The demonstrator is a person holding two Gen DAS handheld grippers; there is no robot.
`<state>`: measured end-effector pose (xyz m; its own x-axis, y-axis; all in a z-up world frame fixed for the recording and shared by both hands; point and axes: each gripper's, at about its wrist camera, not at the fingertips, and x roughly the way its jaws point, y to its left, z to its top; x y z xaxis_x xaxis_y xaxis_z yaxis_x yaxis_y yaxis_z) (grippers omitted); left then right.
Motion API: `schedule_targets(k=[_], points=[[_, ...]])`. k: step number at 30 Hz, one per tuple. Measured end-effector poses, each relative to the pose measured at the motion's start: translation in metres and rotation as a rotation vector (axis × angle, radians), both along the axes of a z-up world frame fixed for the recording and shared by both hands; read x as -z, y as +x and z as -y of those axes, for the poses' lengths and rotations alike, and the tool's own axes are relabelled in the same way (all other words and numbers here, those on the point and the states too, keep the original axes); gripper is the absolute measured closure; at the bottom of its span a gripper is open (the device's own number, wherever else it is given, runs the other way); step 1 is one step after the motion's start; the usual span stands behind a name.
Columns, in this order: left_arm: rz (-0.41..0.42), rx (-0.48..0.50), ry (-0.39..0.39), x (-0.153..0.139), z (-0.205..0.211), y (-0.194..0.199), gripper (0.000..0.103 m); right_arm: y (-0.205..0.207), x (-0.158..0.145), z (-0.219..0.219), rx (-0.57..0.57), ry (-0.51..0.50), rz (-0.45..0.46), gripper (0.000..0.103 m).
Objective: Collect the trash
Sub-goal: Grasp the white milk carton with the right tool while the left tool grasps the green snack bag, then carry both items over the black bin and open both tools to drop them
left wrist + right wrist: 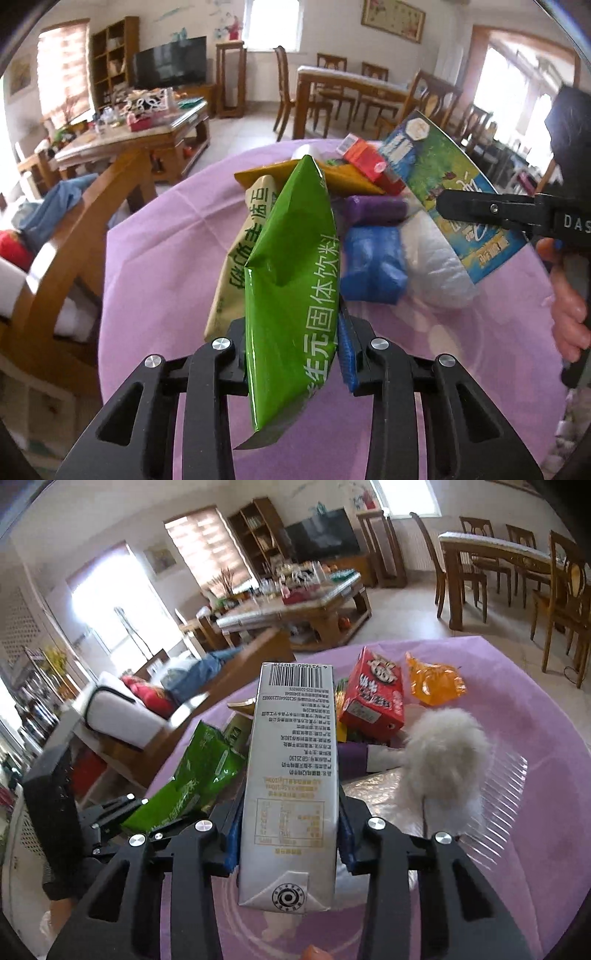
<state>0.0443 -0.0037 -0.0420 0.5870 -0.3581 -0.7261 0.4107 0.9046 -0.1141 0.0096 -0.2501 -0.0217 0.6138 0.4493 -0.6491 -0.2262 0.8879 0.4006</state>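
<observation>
The desk (517, 686), covered in lilac cloth, carries a red carton (373, 698), an orange wrapper (432, 681) far right, and a blue pack (369, 262).

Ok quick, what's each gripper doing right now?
Left gripper: shut on the green packet.
Right gripper: shut on the milk carton.

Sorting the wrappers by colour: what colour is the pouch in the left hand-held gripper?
Bright green pouch with white lettering, clearest in the left wrist view.
</observation>
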Motion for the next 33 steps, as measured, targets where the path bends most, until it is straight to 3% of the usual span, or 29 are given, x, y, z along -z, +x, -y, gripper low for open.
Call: schedule_targets(k=[9,16,25,33], points=[[0.042,0.045,-0.194,-0.022,-0.013,-0.029,0.069,-0.037,-0.019,0.024,0.011,0.089,0.090,0.064],[0.071,0.083,-0.233,-0.035,0.006,-0.038,0.069,-0.059,-0.031,0.052,0.034,0.106,0.142,0.063],[0.096,0.165,-0.273,-0.049,0.072,-0.046,0.069,-0.089,-0.039,0.112,0.124,0.087,0.215,0.063],[0.070,0.288,-0.315,-0.052,0.159,-0.046,0.069,-0.123,-0.043,0.183,0.260,0.047,0.265,0.063]])
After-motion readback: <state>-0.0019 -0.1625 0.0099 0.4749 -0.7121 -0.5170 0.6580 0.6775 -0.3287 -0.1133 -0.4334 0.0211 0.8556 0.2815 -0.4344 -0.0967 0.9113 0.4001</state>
